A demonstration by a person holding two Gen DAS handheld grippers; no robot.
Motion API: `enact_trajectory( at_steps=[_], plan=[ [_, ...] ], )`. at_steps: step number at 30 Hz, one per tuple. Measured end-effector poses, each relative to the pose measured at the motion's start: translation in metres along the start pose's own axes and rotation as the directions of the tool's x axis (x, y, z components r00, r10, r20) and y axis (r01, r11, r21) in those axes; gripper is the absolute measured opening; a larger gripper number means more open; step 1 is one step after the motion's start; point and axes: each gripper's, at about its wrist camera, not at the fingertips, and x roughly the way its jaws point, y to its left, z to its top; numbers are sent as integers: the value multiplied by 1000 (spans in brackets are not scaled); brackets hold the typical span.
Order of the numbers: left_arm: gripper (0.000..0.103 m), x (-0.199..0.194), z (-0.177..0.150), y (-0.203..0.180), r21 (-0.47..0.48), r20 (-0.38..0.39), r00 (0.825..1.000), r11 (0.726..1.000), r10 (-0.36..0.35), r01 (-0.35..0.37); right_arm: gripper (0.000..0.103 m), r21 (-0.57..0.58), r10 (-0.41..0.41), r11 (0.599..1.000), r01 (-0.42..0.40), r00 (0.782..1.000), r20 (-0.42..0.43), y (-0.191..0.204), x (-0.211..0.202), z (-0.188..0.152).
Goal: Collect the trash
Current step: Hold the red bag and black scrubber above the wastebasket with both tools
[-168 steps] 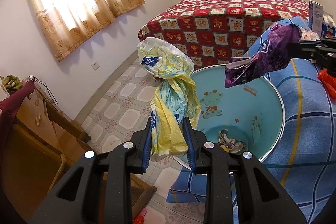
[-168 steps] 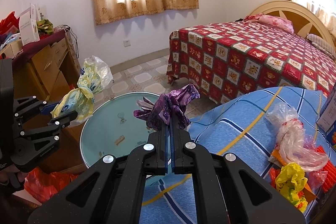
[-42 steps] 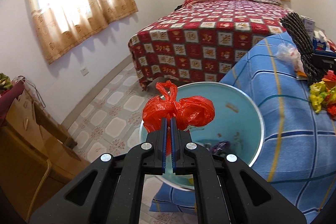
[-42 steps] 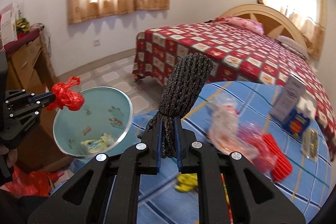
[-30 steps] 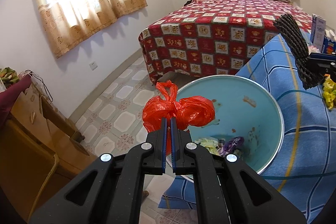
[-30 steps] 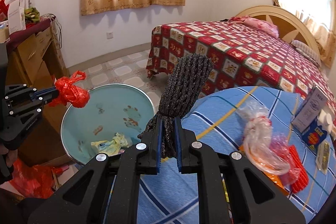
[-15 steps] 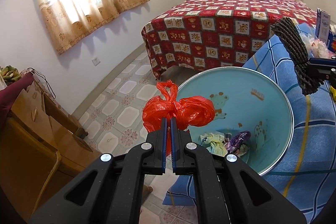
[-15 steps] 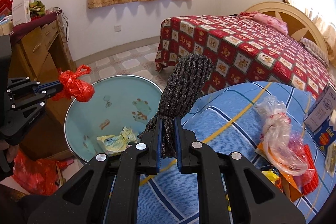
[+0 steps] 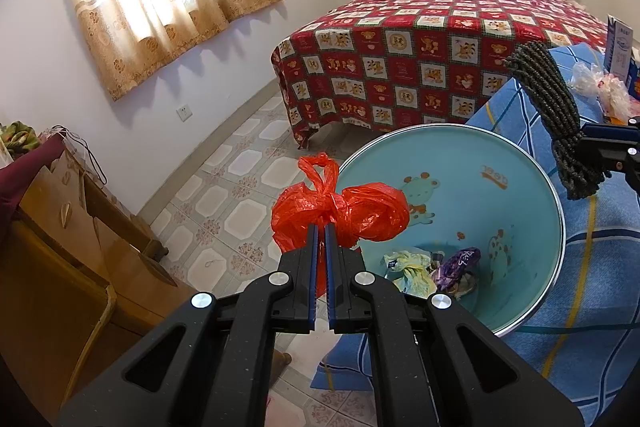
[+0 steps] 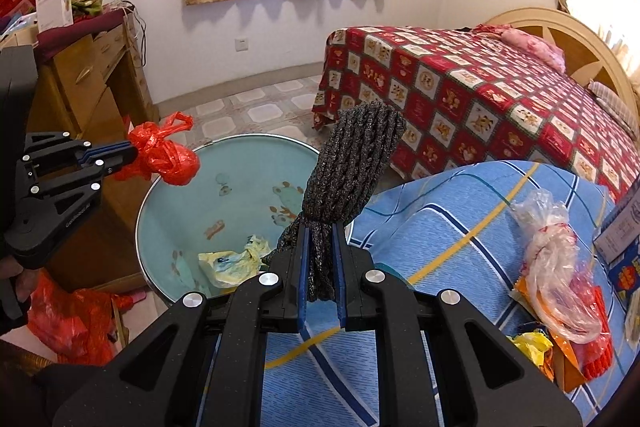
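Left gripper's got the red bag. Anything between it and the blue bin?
Nothing visible. The left gripper holds the red bag at the near rim of the blue bin, whose mouth is open. The right gripper holds the dark braided bundle at the bin's opposite rim, beside the path, not across it.

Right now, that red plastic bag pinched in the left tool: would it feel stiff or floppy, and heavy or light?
The red plastic bag is probably soft and crinkly: it bunches into wrinkled lobes around a knot. It seems light, since the left tool holds it out over the blue bin by a thin pinch without it sagging. Its film looks slick, so it might slip.
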Motion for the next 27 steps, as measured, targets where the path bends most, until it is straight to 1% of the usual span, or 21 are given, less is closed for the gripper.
enact_trajectory(
  at_steps=[10,27],
  plan=[
    [3,1,0,0,0,-1,1000,1000,-2,2,12,-19,12,1000,-12,1000,-5,6,2,0],
    [3,1,-1,0,-2,-1,1000,1000,-2,2,12,-20,14,1000,-14,1000,-5,7,2,0]
  ],
)
